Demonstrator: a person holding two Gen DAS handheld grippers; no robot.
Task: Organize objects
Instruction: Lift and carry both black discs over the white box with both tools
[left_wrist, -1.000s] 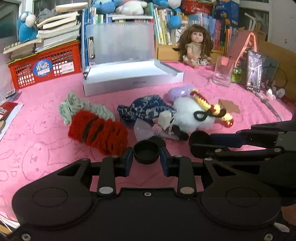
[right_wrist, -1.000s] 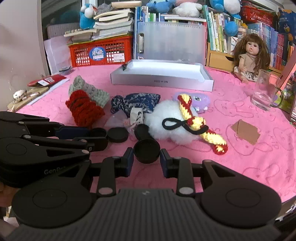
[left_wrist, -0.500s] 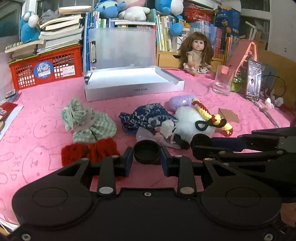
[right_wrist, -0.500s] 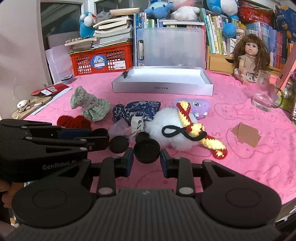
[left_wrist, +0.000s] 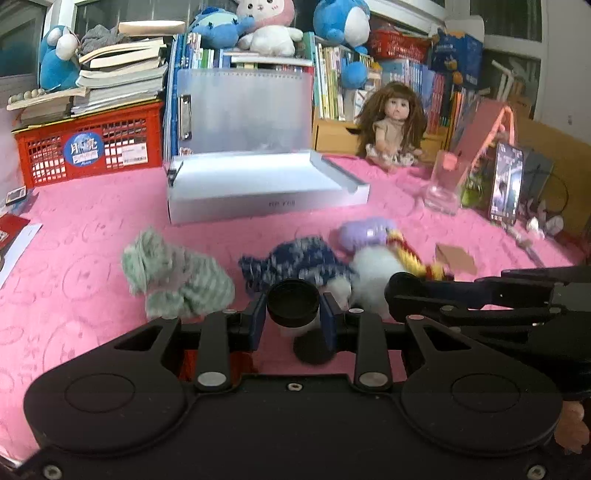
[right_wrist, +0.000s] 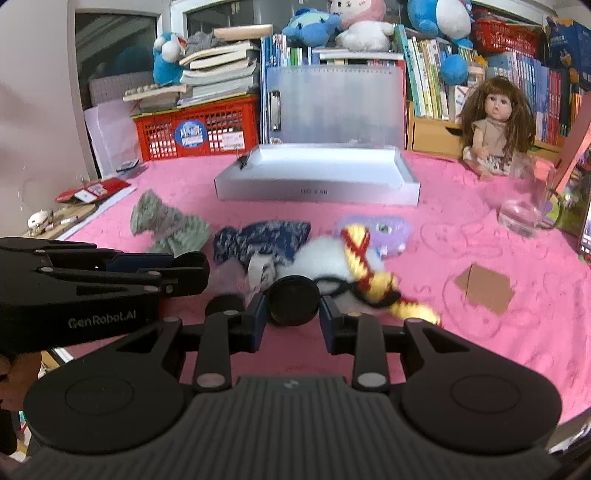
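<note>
Left gripper (left_wrist: 293, 314): clamped on a black round cap (left_wrist: 293, 302), held above the pink cloth (left_wrist: 74, 273).
Right gripper (right_wrist: 293, 310): clamped on a black cap (right_wrist: 293, 300).
Pile: green knit (right_wrist: 166, 225), blue pouch (right_wrist: 258, 236), white plush (right_wrist: 325, 258) mid-cloth.
White tray (right_wrist: 317, 181): behind the pile.

My left gripper (left_wrist: 293, 325) was matte black plastic with two round domed housings, silver rivets on the finger links and blue pads (left_wrist: 258, 321) inside the tips. My right gripper (right_wrist: 293, 323) matched it, though its rear body was ribbed grey. Seen from beside the right one, the left one's flank bore the white lettering "GenRobot.AI".
</note>
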